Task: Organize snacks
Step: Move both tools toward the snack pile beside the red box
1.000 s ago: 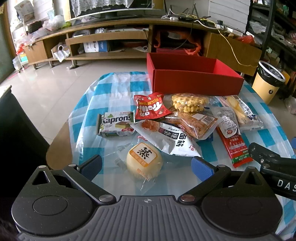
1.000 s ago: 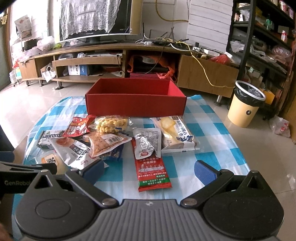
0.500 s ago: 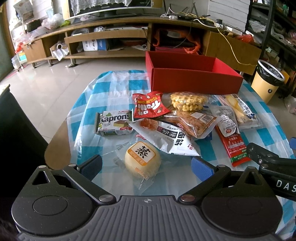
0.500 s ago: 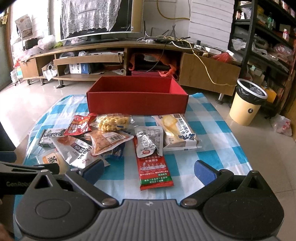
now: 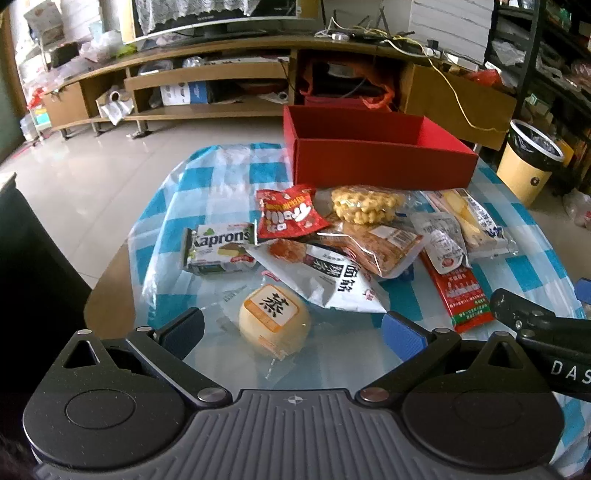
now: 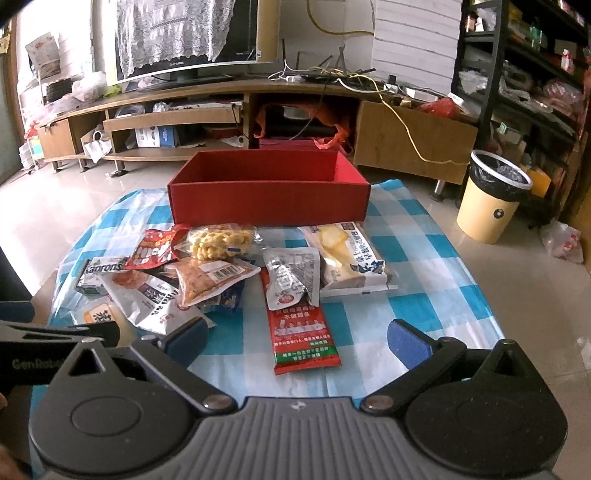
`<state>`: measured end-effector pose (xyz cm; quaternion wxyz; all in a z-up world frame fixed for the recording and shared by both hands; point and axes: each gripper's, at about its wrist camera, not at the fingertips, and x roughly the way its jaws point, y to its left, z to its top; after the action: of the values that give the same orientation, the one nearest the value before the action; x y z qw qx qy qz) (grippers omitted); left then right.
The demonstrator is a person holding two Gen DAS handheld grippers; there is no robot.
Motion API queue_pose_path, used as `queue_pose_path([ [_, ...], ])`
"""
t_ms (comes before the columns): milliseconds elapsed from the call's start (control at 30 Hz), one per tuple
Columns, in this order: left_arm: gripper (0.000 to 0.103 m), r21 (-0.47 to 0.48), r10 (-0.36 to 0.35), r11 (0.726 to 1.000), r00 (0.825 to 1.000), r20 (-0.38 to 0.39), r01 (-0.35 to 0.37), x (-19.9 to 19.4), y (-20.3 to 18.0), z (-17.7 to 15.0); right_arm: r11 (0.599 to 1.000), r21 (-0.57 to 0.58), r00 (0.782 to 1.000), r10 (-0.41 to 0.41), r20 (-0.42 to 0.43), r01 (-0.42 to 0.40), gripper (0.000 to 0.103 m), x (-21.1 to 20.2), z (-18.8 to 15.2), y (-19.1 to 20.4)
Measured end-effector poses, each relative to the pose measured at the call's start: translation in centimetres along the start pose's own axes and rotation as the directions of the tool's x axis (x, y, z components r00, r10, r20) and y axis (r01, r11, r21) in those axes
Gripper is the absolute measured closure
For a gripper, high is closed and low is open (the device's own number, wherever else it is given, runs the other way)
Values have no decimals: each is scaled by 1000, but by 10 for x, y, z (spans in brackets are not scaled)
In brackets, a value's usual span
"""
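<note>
Ahead of me, a blue-and-white checked plastic tablecloth covers a table with a bare brown wooden edge. Beyond it lies a glossy pale tiled floor. A long, low wooden TV cabinet runs along the far wall, carrying a large flat television draped with white lace and tangled cables. To my right I see a round yellow waste bin lined with a black bag, beside tall dark metal shelving.

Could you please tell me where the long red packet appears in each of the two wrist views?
Left wrist: long red packet lies at right, ahead of the right finger.
Right wrist: long red packet lies at centre, between the open fingers.
Shared landmark: red box behind the snacks.
</note>
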<state>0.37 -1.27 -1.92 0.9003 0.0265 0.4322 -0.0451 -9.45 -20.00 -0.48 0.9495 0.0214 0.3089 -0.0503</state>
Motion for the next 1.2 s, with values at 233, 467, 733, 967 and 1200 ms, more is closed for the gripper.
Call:
queue_pose_path([
  [233,0,-4,-13,1000,1000,-18,13,4,2,-2,1000,11,1000,4,-13,-3,3,2,-1,-3],
  [467,0,6,-7,1000,1000,-15,7,4,2,-2,1000,6,1000,12,-20,-12,3,2,-1,0],
  [733,1,33,-12,999,1000,-19,13,5,-7,-2,999,43,999,19,-50,-17,3,5,-4,-9],
  [967,0,43,-46,998,999,-4,47,6,-4,8,999,47,999,21,-36,-19,3,2,3,-12],
  [1200,0,9,-73,997,996,-48,74,23,7,33,1000,13,999,22,-45,-22,3,16,27,-4],
])
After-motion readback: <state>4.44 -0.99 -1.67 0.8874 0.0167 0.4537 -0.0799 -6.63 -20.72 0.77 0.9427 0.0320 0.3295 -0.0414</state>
